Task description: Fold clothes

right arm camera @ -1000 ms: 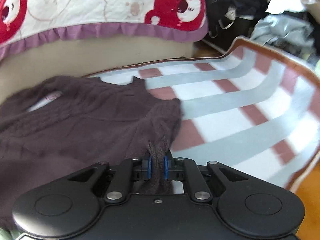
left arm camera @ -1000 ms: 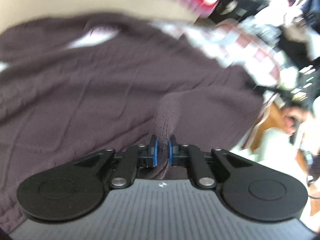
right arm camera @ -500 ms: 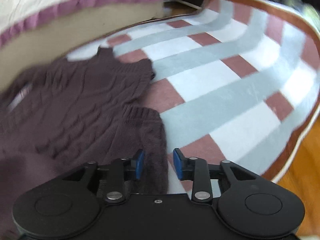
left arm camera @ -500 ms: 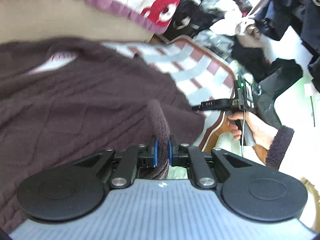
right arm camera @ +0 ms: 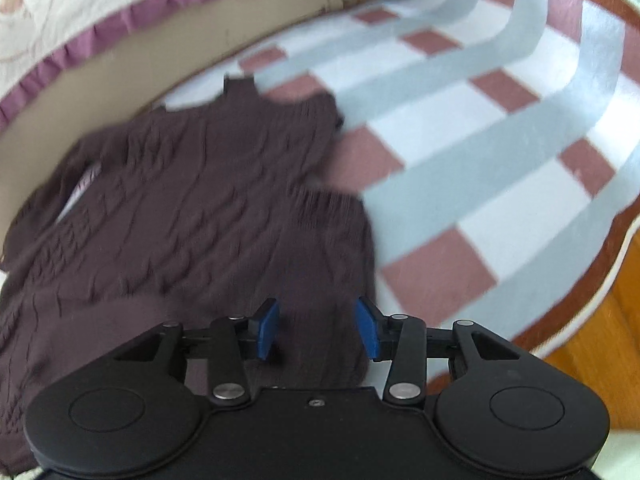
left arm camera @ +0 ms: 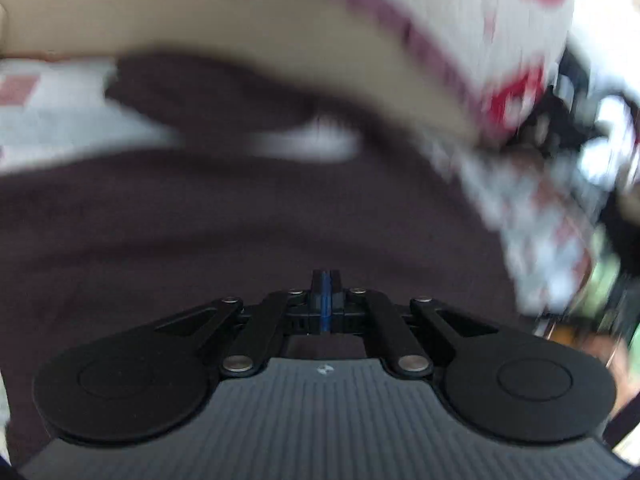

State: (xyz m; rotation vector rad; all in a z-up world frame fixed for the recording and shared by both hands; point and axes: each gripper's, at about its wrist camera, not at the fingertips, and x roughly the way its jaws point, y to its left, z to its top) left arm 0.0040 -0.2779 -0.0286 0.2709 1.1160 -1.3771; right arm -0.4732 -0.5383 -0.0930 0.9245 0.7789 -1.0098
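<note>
Dark brown cable-knit sweater (right arm camera: pixel 192 208) lies spread on a checked rug (right arm camera: pixel 500 128) with red-brown, grey and white squares, its far edge close to the beige side of a bed (right arm camera: pixel 168 60) under a quilt with a purple frill (right arm camera: pixel 52 32)

Right gripper (right arm camera: pixel 316 330): jaws spread wide, blue pads on either side of a ribbed edge of the knit, nothing pinched; the fabric lies flat between and below them. That ribbed end, probably a sleeve cuff or hem, rests on top of the sweater body near its right edge, so 1 part looks laid over the rest

Left gripper (left arm camera: pixel 326 300): jaws pressed together, pads touching, no cloth visible between them. It hovers just over the sweater (left arm camera: pixel 240 220). Left view is heavily motion-blurred, so detail beyond the gripper is weak; the neck opening shows as a pale patch toward the bed side

Progress, judged: garment is only partly folded. 1 flap sits turned in on the right side, but the body is broad and open, neckline exposed, not a compact bundle. The left half is too blurred to say whether anything is folded there. Likely left: bring in the remaining side, then fold the length

Wooden floor (right arm camera: pixel 592 344) shows past the rug edge
</note>
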